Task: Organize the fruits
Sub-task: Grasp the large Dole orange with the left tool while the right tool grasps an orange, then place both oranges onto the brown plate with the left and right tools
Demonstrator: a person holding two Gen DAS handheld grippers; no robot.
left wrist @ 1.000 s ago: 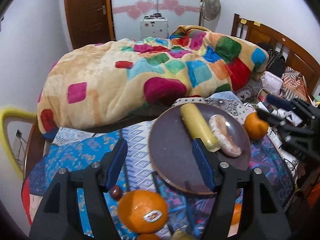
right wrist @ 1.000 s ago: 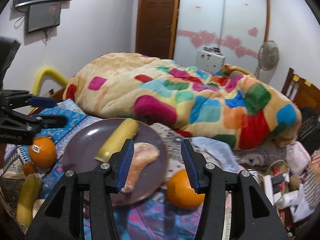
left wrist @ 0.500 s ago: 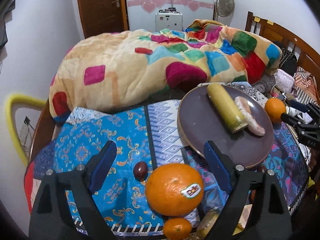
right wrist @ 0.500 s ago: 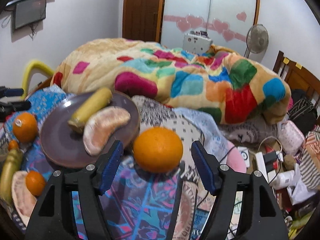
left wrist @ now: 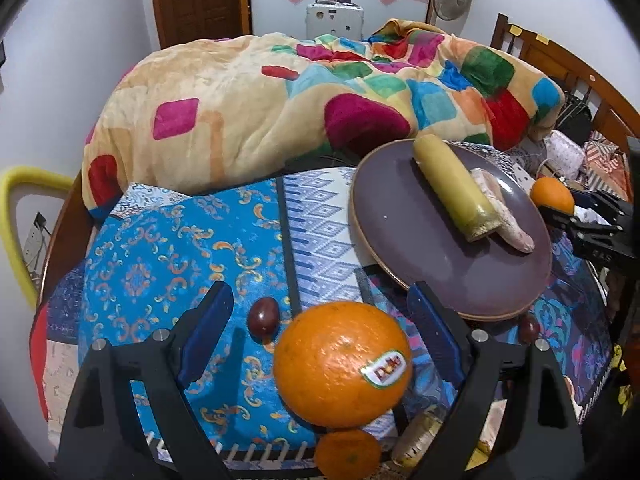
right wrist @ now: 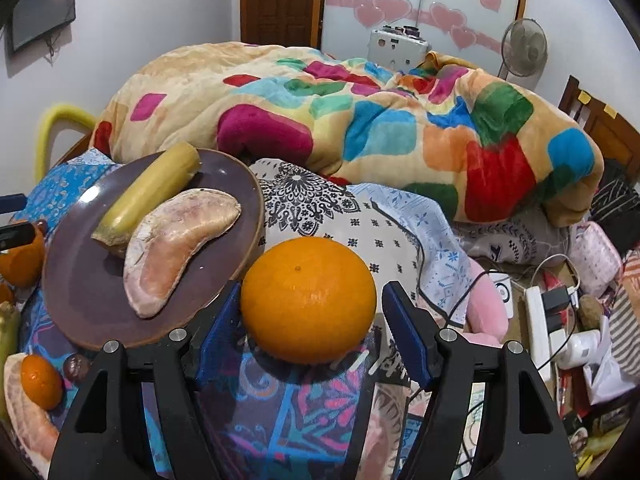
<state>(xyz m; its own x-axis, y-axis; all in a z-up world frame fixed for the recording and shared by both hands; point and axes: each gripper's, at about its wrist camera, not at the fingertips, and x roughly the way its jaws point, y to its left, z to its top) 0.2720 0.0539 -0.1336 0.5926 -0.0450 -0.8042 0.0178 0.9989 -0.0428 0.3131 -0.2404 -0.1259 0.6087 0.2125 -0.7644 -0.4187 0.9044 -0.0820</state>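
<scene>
The left gripper (left wrist: pixel 318 334) stands spread wide around the stickered orange (left wrist: pixel 342 364), its blue pads clear of the peel on both sides, probably lined up for a pick toward the purple plate (left wrist: pixel 404 240). A dark plum (left wrist: pixel 263 316) lies just beside that orange. The plate already carries a yellow banana piece (right wrist: pixel 150 192) and a pomelo segment (right wrist: pixel 180 250), so it looks like the collecting spot. The right gripper (right wrist: pixel 312 330) is likewise unclenched, bracketing a plain orange (right wrist: pixel 308 300) just beside the plate rim (contact with the left pad cannot be told). At the lower edges, a small orange (left wrist: pixel 347 454) and other fruit are cut off.
</scene>
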